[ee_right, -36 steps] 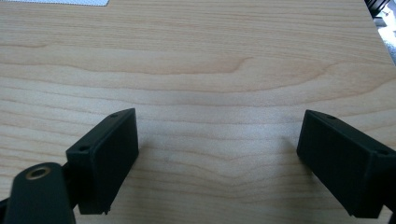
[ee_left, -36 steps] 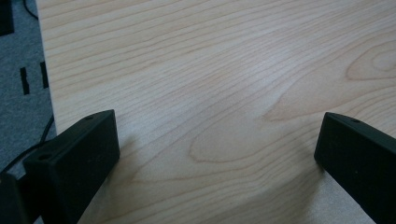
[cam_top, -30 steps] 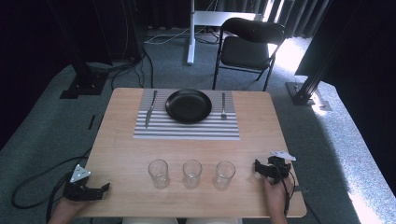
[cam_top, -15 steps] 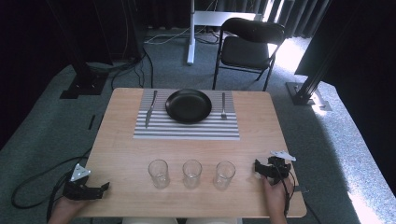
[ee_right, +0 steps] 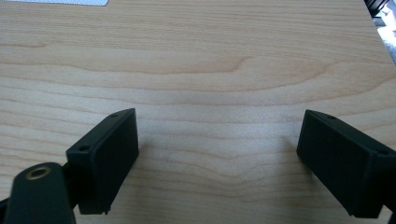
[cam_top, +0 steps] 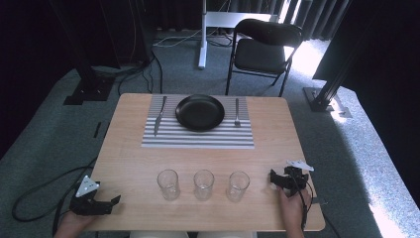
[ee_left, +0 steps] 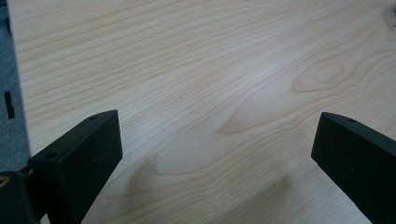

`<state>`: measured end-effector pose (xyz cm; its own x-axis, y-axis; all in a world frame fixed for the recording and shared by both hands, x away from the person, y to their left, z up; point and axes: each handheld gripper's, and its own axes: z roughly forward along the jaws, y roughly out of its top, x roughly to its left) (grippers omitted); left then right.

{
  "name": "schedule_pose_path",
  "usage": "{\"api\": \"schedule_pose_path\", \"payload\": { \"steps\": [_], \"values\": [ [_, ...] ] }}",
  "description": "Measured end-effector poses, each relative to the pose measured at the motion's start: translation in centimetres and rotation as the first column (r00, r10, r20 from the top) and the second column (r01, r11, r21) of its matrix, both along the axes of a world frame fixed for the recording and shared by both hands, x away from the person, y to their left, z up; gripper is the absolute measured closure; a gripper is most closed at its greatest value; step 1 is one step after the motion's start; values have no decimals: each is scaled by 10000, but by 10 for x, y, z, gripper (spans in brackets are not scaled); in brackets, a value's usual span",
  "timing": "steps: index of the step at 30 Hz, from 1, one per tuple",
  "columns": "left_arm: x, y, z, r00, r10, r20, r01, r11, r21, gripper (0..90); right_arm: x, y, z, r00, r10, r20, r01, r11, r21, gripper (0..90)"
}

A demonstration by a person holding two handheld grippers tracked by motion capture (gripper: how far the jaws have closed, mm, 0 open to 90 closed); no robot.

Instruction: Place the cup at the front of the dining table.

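Observation:
Three clear drinking glasses stand in a row near the table's front: left glass (cam_top: 168, 184), middle glass (cam_top: 203, 184), right glass (cam_top: 238, 185). Farther back a black plate (cam_top: 200, 112) rests on a striped placemat (cam_top: 198, 139), with a knife (cam_top: 159, 115) on its left and a fork (cam_top: 236, 113) on its right. My left gripper (cam_top: 113, 201) sits at the front left corner, open, its jaws wide over bare wood (ee_left: 215, 93). At the front right, my right gripper (cam_top: 274, 177) is open too, nothing between its jaws, just right of the right glass.
The wooden table (cam_top: 129, 163) stands on grey carpet. A black folding chair (cam_top: 265, 52) and a white stand (cam_top: 202, 34) are behind it. Dark frame posts (cam_top: 329, 87) rise at both sides. A cable (cam_top: 44, 183) trails on the floor at the left.
My left gripper has shifted slightly toward the front left corner. The right gripper and the tableware have not moved.

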<state>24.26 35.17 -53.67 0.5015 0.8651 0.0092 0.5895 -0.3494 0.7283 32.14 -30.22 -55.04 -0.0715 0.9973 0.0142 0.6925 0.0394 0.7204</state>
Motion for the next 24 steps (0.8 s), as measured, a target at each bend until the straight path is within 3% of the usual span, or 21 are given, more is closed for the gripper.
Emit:
{"api": "schedule_pose_path", "payload": {
  "steps": [15, 19, 24],
  "values": [
    [-6, -23, 6, 9962, -858, 148, 861, 9960, -225, 23, 0, 0, 0, 10000, 5, -1, -5, 10000, -8, 121],
    [-6, -27, 6, 9940, -1059, 263, 1075, 9917, -704, 23, 0, 0, 0, 10000, -3, 1, 3, 10000, 1, 121],
    [-7, -31, 8, 9927, -1156, 346, 1179, 9902, -751, 23, 0, 0, 0, 10000, -1, 0, 1, 10000, -6, 121]
  ]
}}
